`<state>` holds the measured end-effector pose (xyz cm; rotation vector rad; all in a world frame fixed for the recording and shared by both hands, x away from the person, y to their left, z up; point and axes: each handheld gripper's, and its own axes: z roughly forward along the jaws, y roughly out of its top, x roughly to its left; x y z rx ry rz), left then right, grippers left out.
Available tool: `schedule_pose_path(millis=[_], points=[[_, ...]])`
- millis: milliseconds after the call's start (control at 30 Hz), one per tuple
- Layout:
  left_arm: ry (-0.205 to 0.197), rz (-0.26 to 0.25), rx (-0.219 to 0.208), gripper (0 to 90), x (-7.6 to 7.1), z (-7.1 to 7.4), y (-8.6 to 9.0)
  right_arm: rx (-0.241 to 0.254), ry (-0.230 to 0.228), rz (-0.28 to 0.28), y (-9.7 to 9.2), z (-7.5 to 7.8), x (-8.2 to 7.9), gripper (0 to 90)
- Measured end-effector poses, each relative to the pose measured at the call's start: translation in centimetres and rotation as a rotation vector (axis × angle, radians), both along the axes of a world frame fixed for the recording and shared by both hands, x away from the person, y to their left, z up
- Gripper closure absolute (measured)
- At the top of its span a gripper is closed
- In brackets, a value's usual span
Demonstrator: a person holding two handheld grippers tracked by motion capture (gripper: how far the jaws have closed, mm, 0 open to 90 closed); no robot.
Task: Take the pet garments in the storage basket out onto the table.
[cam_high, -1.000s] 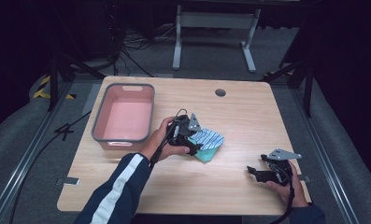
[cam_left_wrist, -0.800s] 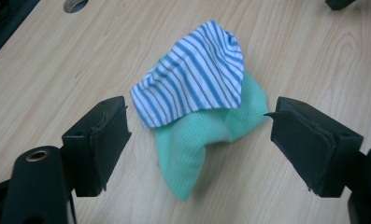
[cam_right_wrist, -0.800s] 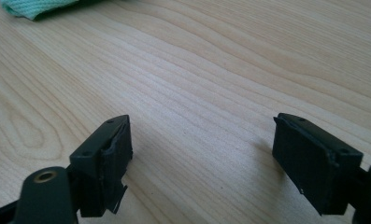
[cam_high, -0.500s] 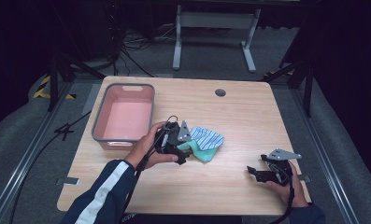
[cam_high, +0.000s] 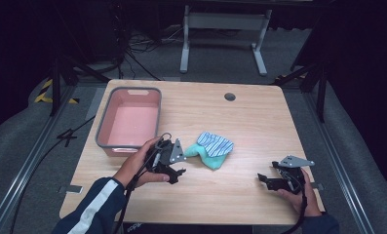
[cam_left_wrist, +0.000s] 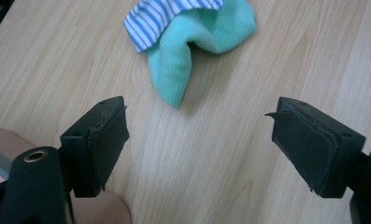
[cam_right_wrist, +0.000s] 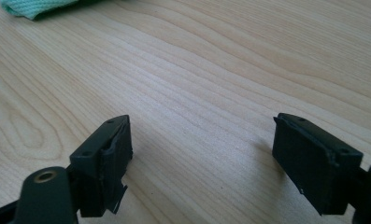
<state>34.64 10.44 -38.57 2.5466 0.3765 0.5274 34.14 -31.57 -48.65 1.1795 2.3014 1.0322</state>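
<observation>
The cloth (cam_high: 211, 148), a crumpled mint-green piece with a blue-and-white striped part, lies on the table (cam_high: 240, 117) just ahead of the left gripper (cam_high: 177, 174), to the right of the pink tub (cam_high: 130, 122); in the left gripper view the cloth (cam_left_wrist: 192, 42) sits beyond the jaws, apart from them. The left gripper's jaws stand wide apart with only bare wood between them. The right gripper (cam_high: 265, 179) rests near the table's right front corner, well apart from the cloth, its jaws also spread with nothing held.
</observation>
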Motion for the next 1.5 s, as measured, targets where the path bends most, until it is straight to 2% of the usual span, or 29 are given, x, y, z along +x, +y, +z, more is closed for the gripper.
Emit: schedule_pose_path(millis=[100, 200, 400, 467, 933, 1100, 1200, 1500], points=[[0.016, 0.003, -0.010, 18.9, -0.4, -0.4, 0.7, 0.000, 0.000, 0.000, 0.0, 0.0, 0.0, 20.6], [0.019, -0.008, 0.038, 19.2, -0.9, -1.0, 1.5, 0.000, 0.000, 0.000, 0.0, 0.0, 0.0, 20.6], [0.050, -0.001, 0.050, 19.6, -1.8, -2.3, 3.2, 0.000, 0.000, 0.000, 0.0, 0.0, 0.0, 20.7], [0.053, 0.001, 0.066, 20.1, -2.2, -2.5, 3.7, 0.000, 0.000, 0.000, 0.0, 0.0, 0.0, 20.6], [0.061, 0.048, 0.081, 19.5, -3.4, -3.9, 7.4, 0.000, 0.000, 0.000, 0.0, 0.0, 0.0, 20.7], [0.065, 0.099, 0.091, 19.5, -3.5, -4.7, 9.0, 0.000, -0.001, -0.001, 0.0, 0.0, 0.0, 20.8], [0.065, 0.110, 0.094, 19.1, -3.6, -5.2, 10.0, -0.001, -0.001, -0.001, 0.0, 0.0, 0.0, 20.8], [0.086, 0.146, 0.066, 18.7, -3.6, -6.0, 12.2, -0.001, -0.001, 0.000, 0.0, 0.0, 0.0, 20.8]])
